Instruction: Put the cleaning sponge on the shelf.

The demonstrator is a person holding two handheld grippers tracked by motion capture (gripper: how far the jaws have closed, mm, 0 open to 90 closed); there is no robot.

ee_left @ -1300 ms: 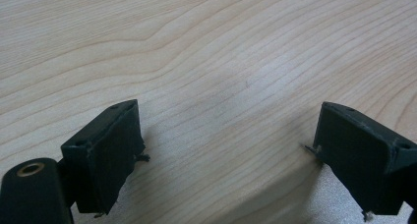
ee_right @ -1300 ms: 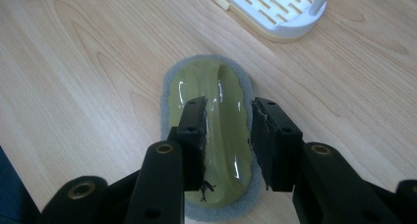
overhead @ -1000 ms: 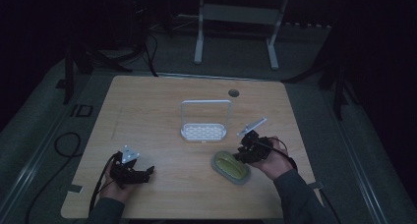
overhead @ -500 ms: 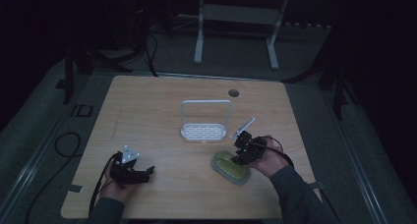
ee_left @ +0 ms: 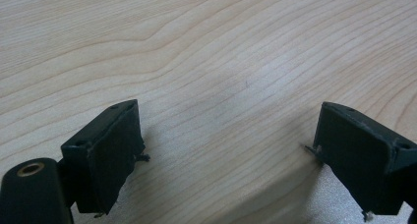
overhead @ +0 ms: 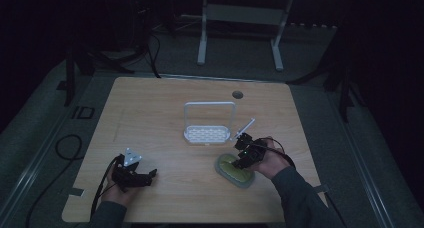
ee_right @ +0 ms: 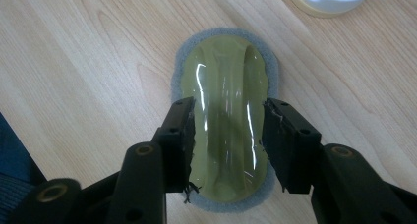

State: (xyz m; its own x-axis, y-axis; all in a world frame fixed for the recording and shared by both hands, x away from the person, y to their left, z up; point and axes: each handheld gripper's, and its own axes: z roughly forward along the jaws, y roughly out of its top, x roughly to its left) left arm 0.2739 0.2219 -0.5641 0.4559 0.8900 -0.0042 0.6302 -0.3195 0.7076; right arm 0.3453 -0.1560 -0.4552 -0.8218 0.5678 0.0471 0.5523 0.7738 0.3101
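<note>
Black grippers [ee_right: 228,130], blocky matte jaws, brass-ringed screw holes; grey three-cornered plate [overhead: 131,157]; black cable; dark sleeves.

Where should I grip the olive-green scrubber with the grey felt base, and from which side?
Grip the olive-green scrubber across its raised glossy handle, at the narrower middle, coming straight down from above. The right gripper already straddles it there, jaws just opened. The grey felt base lies flat on the wooden table, offering no edge.
</note>
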